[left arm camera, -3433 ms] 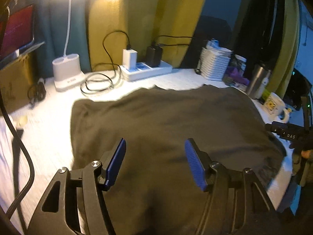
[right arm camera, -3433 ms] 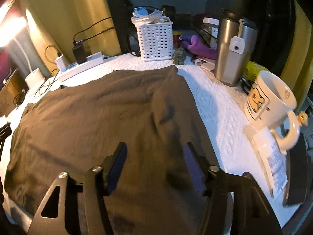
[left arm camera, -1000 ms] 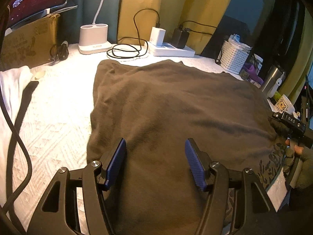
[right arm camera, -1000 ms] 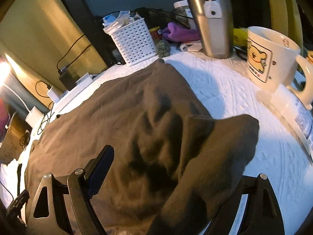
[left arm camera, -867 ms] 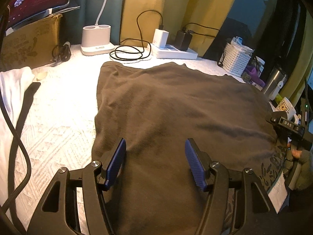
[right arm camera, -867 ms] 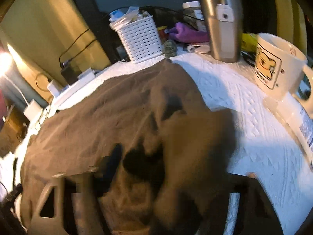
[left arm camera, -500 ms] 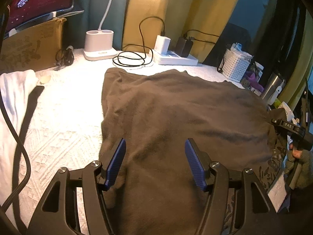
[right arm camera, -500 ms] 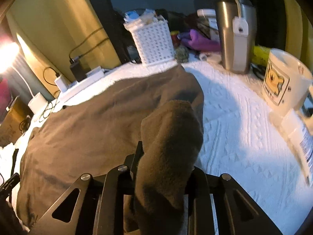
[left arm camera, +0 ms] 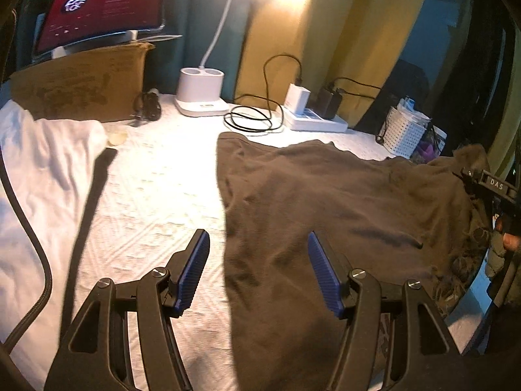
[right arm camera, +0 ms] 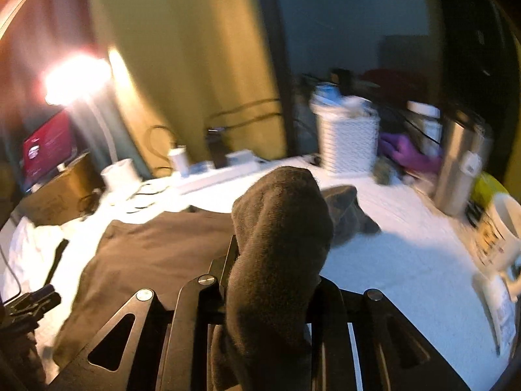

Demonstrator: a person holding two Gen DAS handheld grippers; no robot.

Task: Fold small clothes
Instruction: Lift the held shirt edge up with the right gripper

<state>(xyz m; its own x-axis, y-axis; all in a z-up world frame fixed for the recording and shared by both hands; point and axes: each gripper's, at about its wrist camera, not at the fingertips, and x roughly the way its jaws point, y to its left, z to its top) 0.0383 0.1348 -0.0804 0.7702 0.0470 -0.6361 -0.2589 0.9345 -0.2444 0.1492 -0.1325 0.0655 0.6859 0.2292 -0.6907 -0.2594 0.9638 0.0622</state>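
Note:
A dark brown garment (left arm camera: 342,195) lies spread on the white bed cover (left arm camera: 156,189). My left gripper (left arm camera: 257,238) hovers open above the garment's left edge, its blue pads holding nothing. At the garment's right side my right gripper (left arm camera: 488,182) holds up a fold. In the right wrist view its jaws are closing on that bunched brown fold (right arm camera: 283,215), which sticks up between the fingers and hides the pads. The flat rest of the garment (right arm camera: 156,254) trails off to the left. My right gripper (right arm camera: 276,257) is raised off the cover.
White cloth (left arm camera: 42,179) and a black cable (left arm camera: 29,234) lie at the left. Along the back stand a cardboard box (left arm camera: 81,88), lamp base (left arm camera: 202,94), power strip (left arm camera: 316,120) and white basket (right arm camera: 348,140). A steel tumbler (right arm camera: 459,166) and mug (right arm camera: 501,231) stand at the right.
The right gripper has shut on the garment's right-hand fold and lifted it while rolling. The left gripper has drifted so the garment's left edge now lies under its fingers.

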